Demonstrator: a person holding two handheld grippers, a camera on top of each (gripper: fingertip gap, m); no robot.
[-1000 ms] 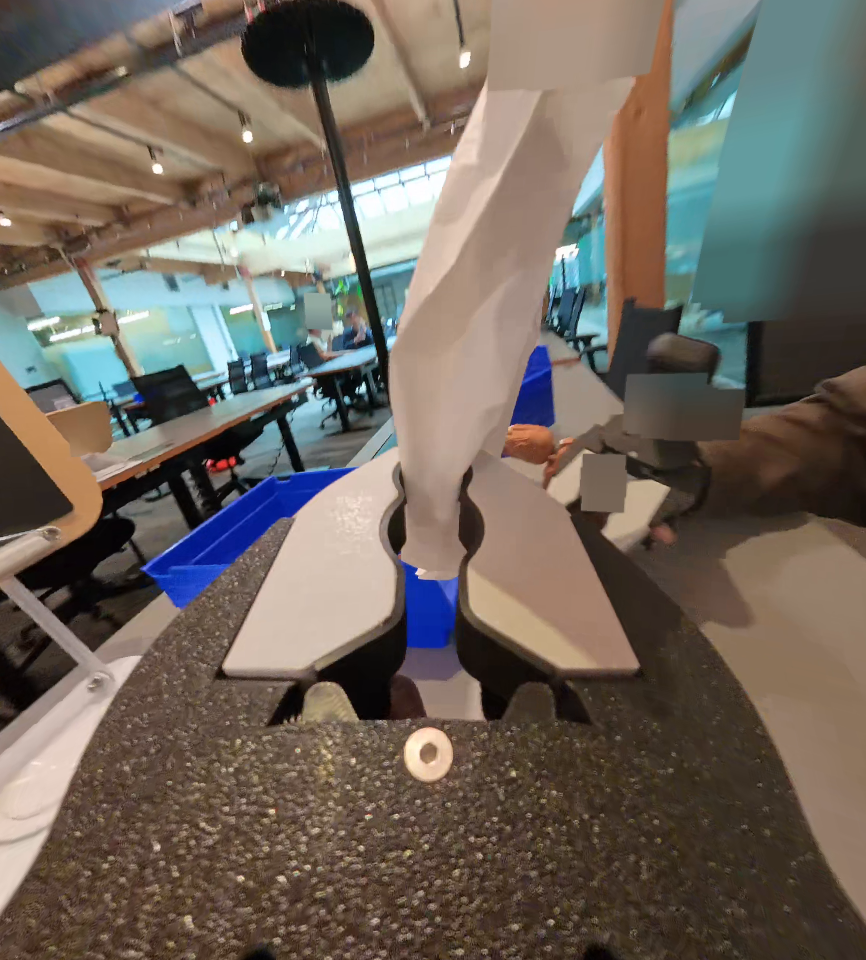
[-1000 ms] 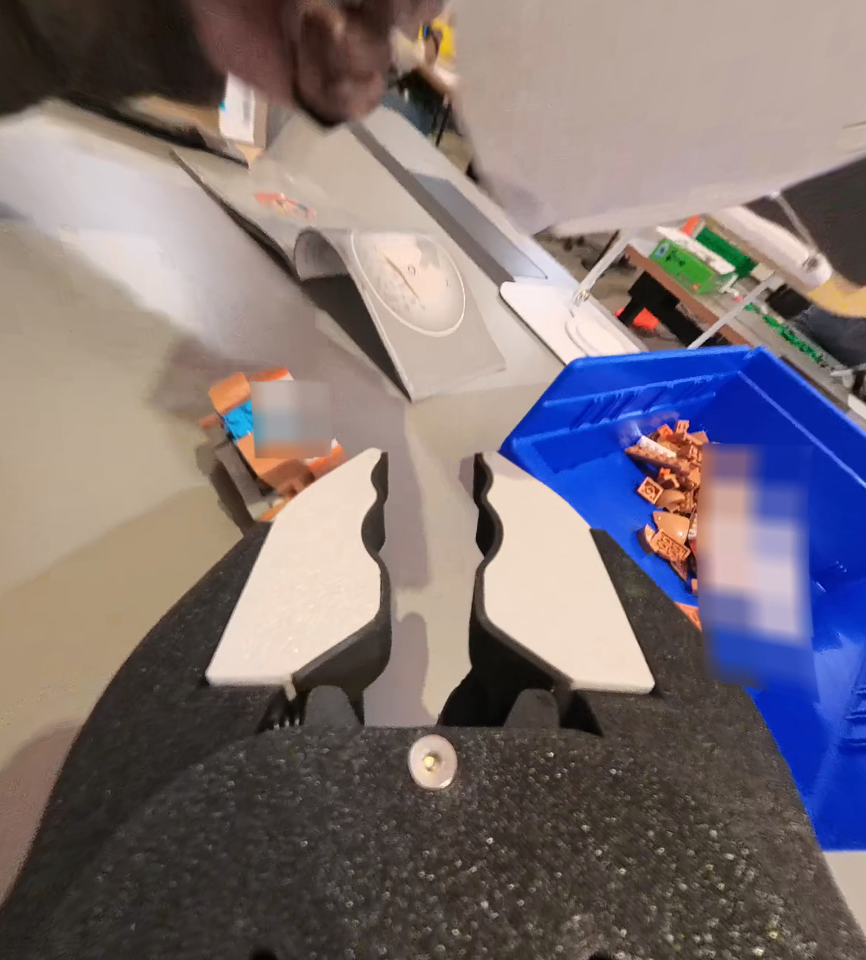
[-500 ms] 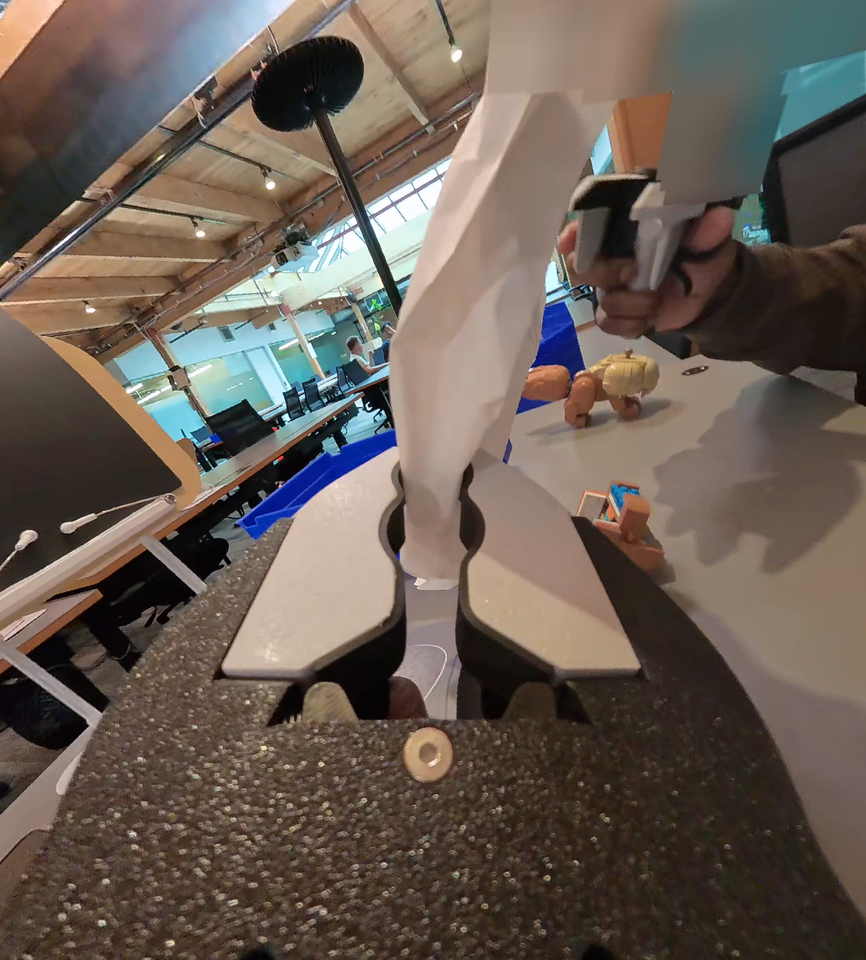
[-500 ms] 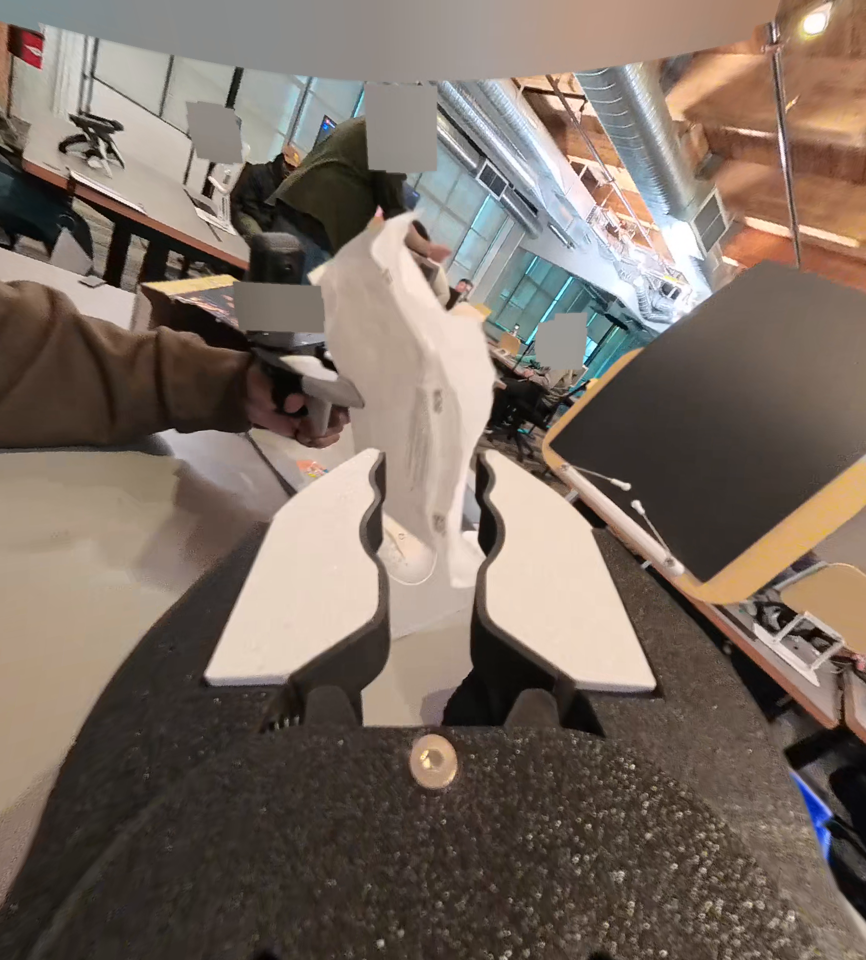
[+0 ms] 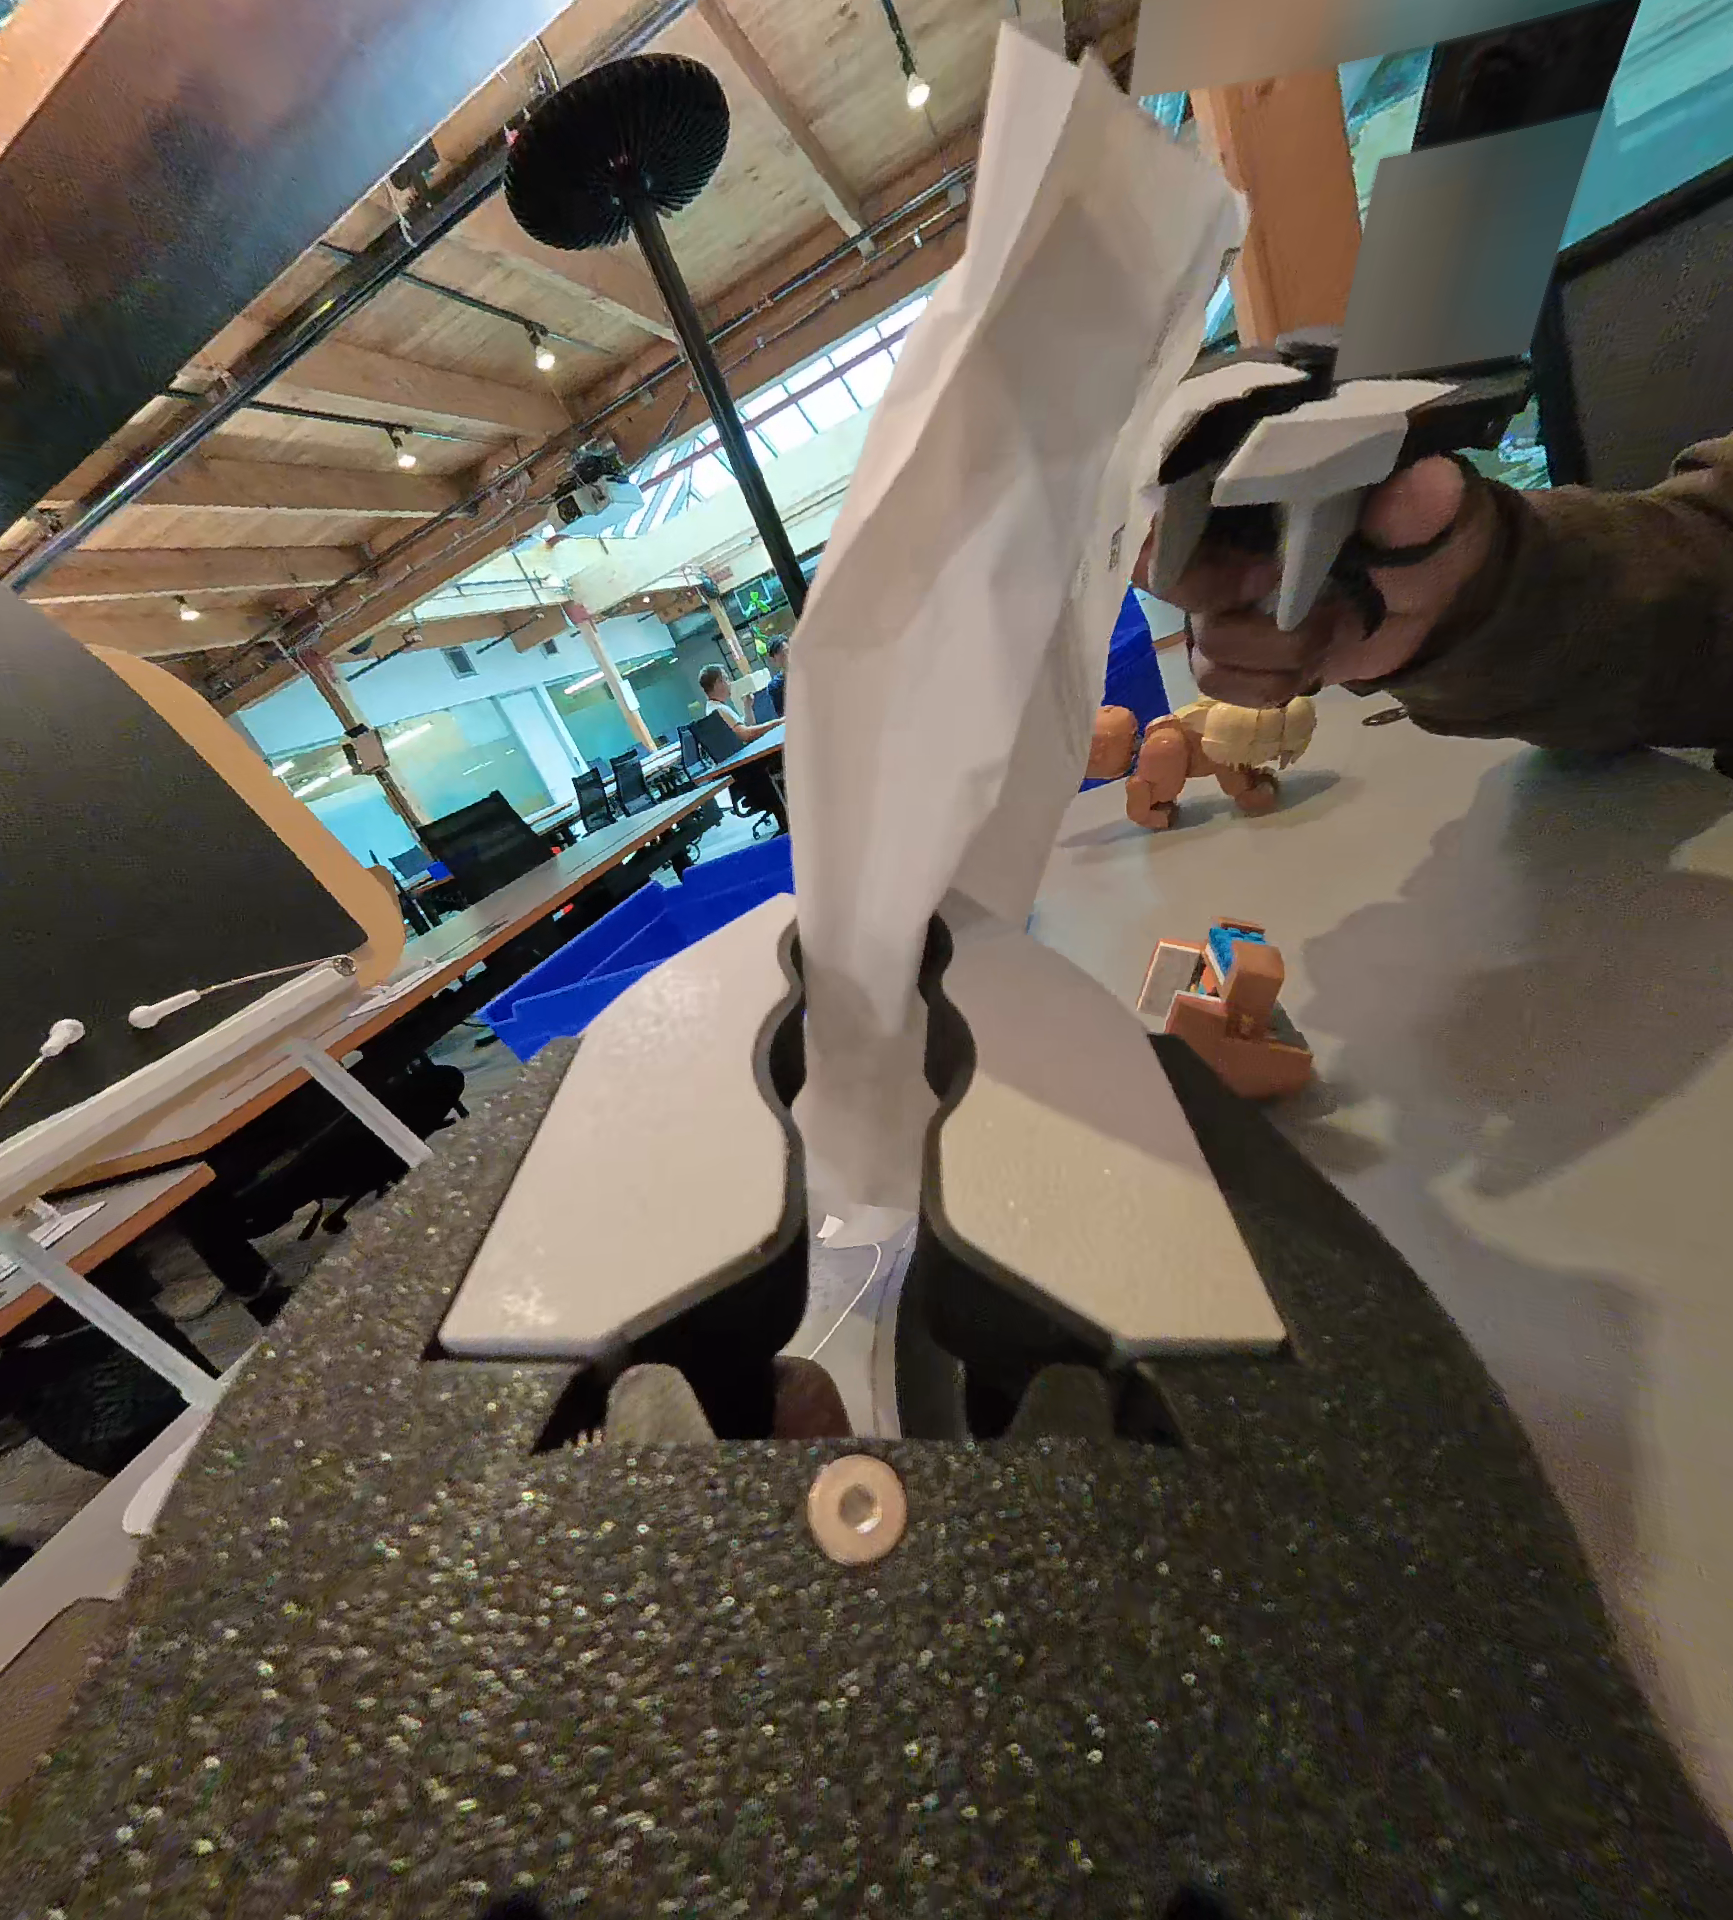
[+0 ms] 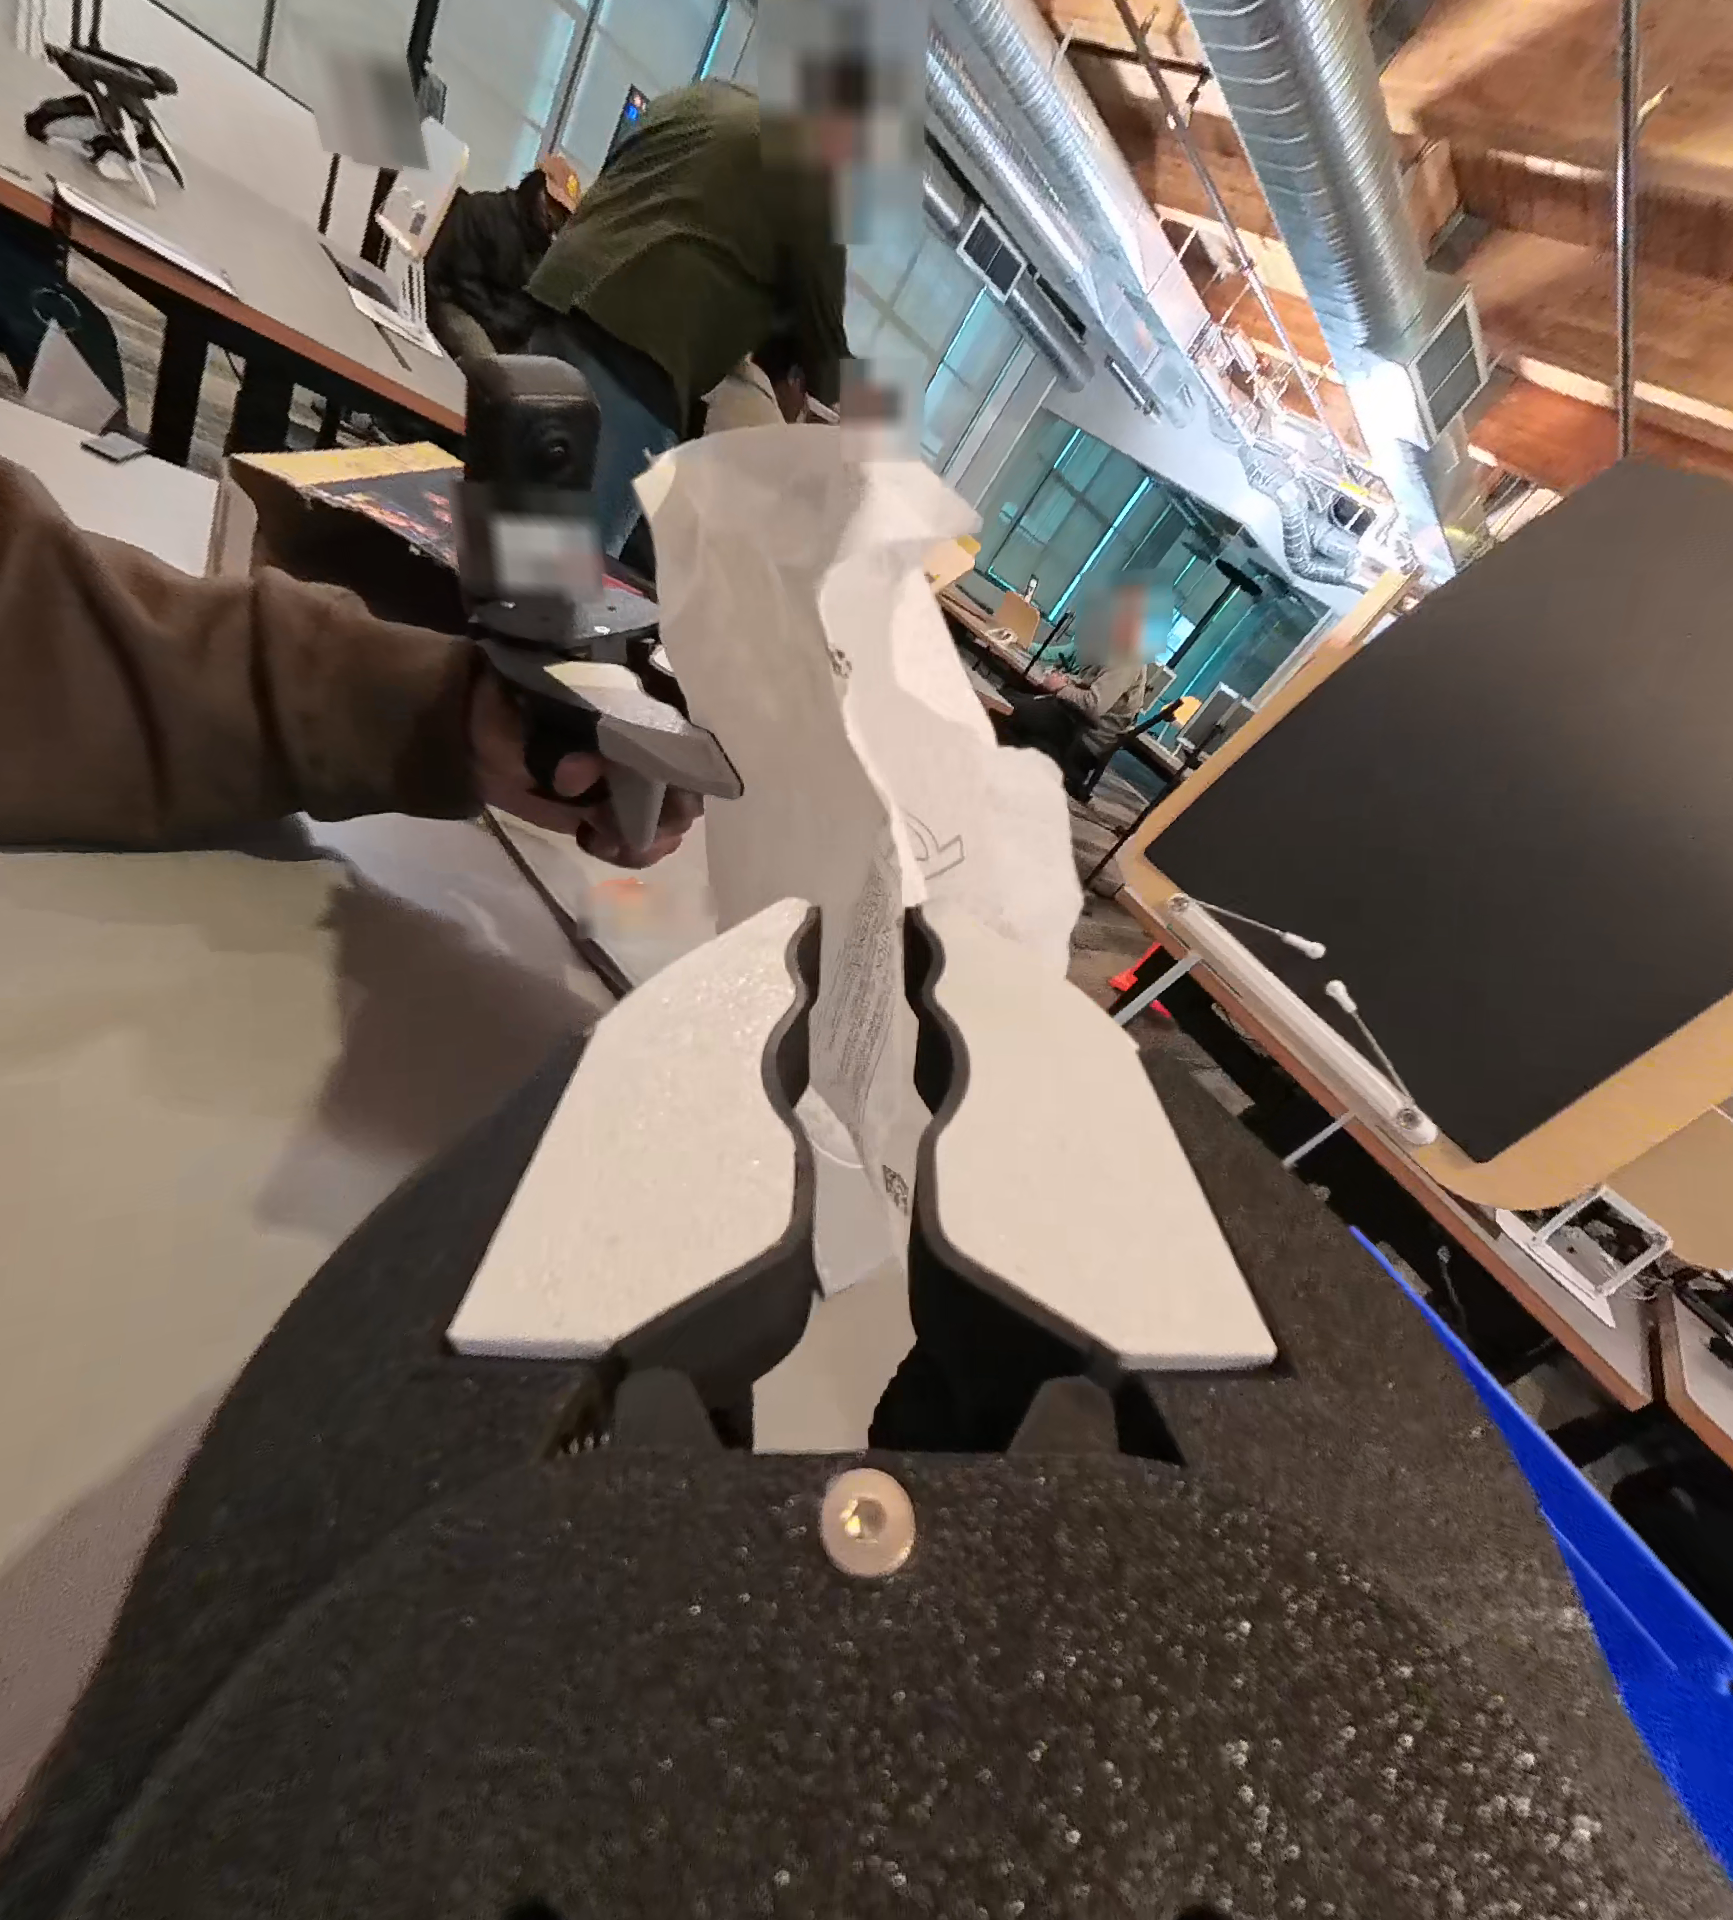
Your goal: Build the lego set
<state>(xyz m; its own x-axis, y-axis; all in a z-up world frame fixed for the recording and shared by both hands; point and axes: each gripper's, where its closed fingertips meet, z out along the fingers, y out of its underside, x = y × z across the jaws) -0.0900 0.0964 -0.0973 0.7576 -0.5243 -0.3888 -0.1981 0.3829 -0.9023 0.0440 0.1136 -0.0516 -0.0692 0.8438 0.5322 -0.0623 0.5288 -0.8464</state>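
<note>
Left hand-held gripper (image 5: 862,1049) raised — pinching white paper bag (image 5: 987,582); fingers upturned.

Background only: black pole lamp with round ribbed head (image 5: 623,145) under a wood-beam ceiling (image 5: 405,405). Black tilted panel with tan edge (image 6: 1506,790) right of the desk. 2 people (image 6: 675,239) stand at far tables, silver ducting (image 6: 1288,156) overhead, office chairs (image 5: 488,842) further back.

My left tongs (image 5: 862,1049) pinch a crumpled white paper bag (image 5: 987,540); beyond, small orange brick pieces (image 5: 1226,1003) sit on the grey counter (image 5: 1527,1091).
</note>
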